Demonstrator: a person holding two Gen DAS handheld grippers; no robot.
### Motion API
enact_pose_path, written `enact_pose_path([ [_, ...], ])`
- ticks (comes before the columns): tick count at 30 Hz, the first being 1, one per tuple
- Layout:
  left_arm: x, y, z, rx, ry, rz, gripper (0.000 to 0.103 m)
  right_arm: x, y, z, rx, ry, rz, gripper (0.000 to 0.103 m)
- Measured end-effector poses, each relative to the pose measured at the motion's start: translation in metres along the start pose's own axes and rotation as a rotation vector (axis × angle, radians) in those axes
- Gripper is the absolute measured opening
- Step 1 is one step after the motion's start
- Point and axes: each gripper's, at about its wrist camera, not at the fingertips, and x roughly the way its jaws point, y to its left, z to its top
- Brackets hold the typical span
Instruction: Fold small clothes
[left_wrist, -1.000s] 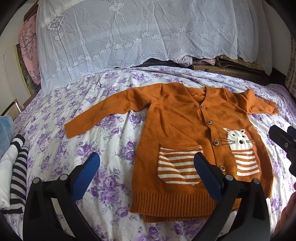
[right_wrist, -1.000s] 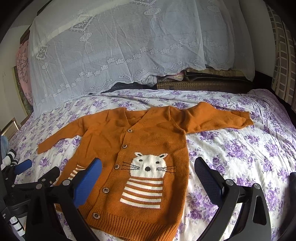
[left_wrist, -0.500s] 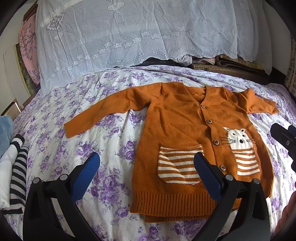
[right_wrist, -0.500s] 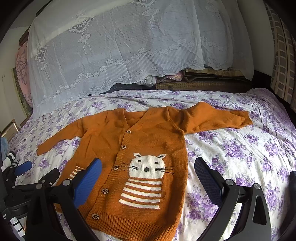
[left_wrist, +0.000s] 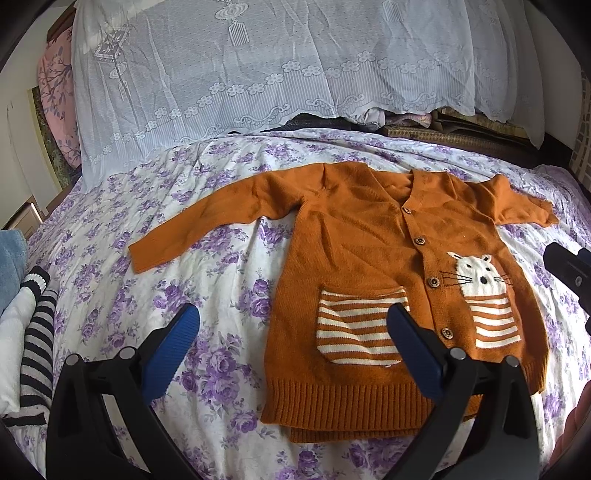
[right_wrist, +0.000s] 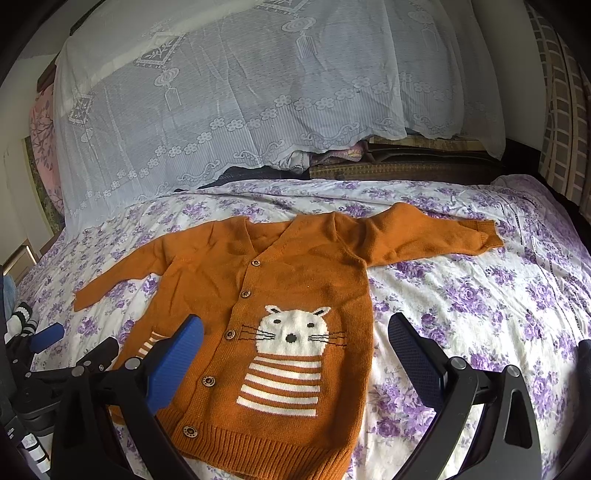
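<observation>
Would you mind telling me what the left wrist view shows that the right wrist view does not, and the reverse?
Only the left wrist view shows the whole striped pocket and the black-and-white striped garment at the bed's edge. Only the right wrist view shows the full sleeve with its cuff and the checked fabric. Both show the orange cardigan, its cat motif, the floral sheet and open grippers: left, right.

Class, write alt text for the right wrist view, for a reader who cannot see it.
An orange cardigan with a cat motif lies flat, sleeves spread, on a purple floral bedsheet. The open right gripper hovers over its hem, holding nothing.
</observation>
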Motion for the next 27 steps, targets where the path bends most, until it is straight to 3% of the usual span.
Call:
enact_pose_path([
  [27, 0.0008, 0.0024, -0.0013, -0.001, 0.005, 0.000, 0.099, 0.0000, -0.0026, 0.0001, 0.003, -0.002, 0.001, 0.100],
])
